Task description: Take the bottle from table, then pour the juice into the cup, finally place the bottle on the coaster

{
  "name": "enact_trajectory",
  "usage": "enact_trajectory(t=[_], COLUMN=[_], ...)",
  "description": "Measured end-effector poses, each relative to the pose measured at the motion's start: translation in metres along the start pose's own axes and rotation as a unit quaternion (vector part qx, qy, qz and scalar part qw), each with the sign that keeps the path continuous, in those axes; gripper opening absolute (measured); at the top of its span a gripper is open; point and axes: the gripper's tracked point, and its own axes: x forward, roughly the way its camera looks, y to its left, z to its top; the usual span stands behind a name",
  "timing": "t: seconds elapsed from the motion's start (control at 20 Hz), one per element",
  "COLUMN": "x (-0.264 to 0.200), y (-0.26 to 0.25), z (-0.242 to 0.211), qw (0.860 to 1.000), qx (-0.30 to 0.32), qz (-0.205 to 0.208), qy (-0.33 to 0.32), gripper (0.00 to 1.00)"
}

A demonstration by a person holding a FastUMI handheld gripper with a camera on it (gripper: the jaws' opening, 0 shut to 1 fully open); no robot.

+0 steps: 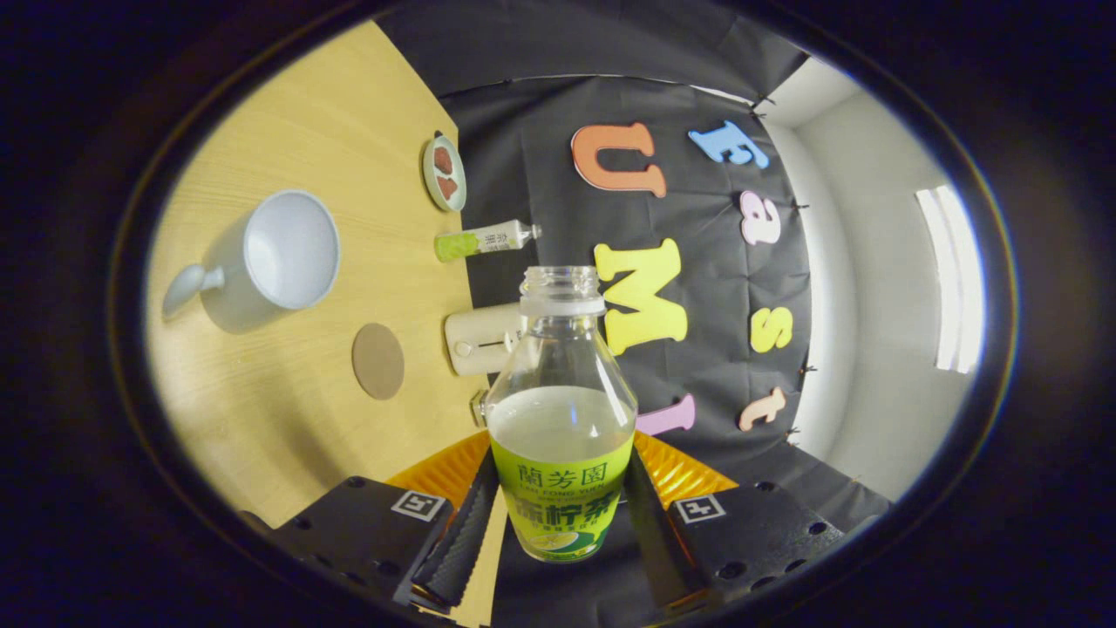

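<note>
Fingers [558, 523] clamp the uncapped bottle [561, 410] — cup [279, 257] and coaster [377, 360] beyond

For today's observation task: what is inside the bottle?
The uncapped bottle, held between the tongs, shows pale juice up to its shoulder, clear above. Its label covers the lower contents.

A small round dish [444, 173] holding two reddish-brown pieces sits at the wooden table's [349, 113] far edge, against the booth wall. A tube [485, 240] with a green end lies along the same edge. A cream-coloured boxy device [481, 340] rests further along that edge.
</note>
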Motion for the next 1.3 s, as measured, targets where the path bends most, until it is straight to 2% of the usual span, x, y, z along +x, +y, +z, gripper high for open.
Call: enact_trajectory(t=[0.35, 0.7, 1.3], x=[0.004, -0.001, -0.003], y=[-0.014, -0.010, -0.015], z=[0.015, 0.028, 0.036], qw=[0.994, 0.986, 0.980], qx=[-0.086, -0.140, -0.168], qz=[-0.063, -0.079, -0.101], qy=[-0.023, -0.036, -0.046], gripper=[0.81, 0.80, 0.80])
